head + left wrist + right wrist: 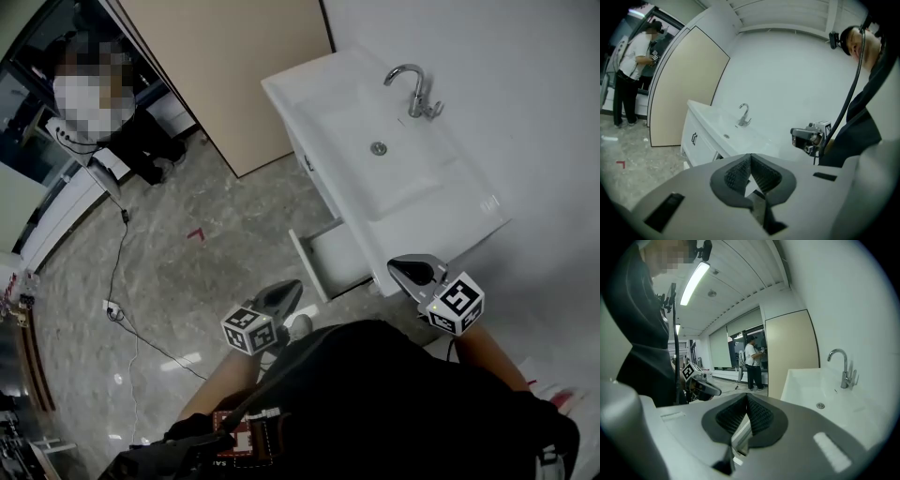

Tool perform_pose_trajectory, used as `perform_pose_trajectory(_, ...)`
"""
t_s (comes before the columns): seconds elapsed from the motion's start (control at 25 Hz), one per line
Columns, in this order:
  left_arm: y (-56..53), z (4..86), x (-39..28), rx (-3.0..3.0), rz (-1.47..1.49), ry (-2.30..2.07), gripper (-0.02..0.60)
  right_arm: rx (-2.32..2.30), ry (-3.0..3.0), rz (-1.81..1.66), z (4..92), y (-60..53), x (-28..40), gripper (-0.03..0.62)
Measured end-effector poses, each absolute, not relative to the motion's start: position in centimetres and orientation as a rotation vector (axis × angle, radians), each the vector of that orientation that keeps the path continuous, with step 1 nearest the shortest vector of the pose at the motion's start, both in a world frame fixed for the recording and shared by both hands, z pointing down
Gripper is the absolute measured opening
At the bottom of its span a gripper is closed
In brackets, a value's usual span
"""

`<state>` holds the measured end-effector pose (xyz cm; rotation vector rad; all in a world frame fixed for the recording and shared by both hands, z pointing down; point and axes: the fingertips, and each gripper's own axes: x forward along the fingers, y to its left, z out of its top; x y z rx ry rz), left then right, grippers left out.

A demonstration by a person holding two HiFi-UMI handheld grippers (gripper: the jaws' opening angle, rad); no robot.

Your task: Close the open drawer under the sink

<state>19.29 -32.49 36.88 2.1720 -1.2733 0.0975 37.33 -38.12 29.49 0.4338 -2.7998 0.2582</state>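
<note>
We look down on a grey marbled floor [187,309] that fills the left of the head view, with a plain white wall [534,94] on the right. A tall beige panel [234,66] stands against that wall, and a person [630,65] stands beyond it, well away from us.

Beside the panel is the white sink [422,187], a long basin on a white cabinet. The drawer [307,265] under it is open. It sits at the end of the cabinet nearer to us, pulled out toward the floor, and its inside shows pale and bare.

Our two grippers point toward that drawer from either side. The left gripper [284,296] hangs over the floor near the drawer's front panel but apart from it. In its own view the left gripper [750,157] has its ribbed pads pressed together at the tips, with nothing between them. The right gripper [418,272] is by the cabinet's near edge, just beside the drawer, and we cannot tell whether it touches. Its own view shows the right gripper [746,398] likewise closed and empty.

A curved chrome faucet [412,89] stands at the back of the basin, with a round drain [378,148] in front of it. A thin black cable [117,272] trails across the floor, and a small red mark [196,233] lies on the floor.
</note>
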Motion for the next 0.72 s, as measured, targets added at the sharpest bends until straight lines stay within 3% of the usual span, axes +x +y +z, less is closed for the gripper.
perform_pose_trajectory(0.72,-35.0,56.4,10.8,2.156,0.614,-1.177,0.0,0.581,-2.7,0.298,35.2,-39.2,27.5,0.002)
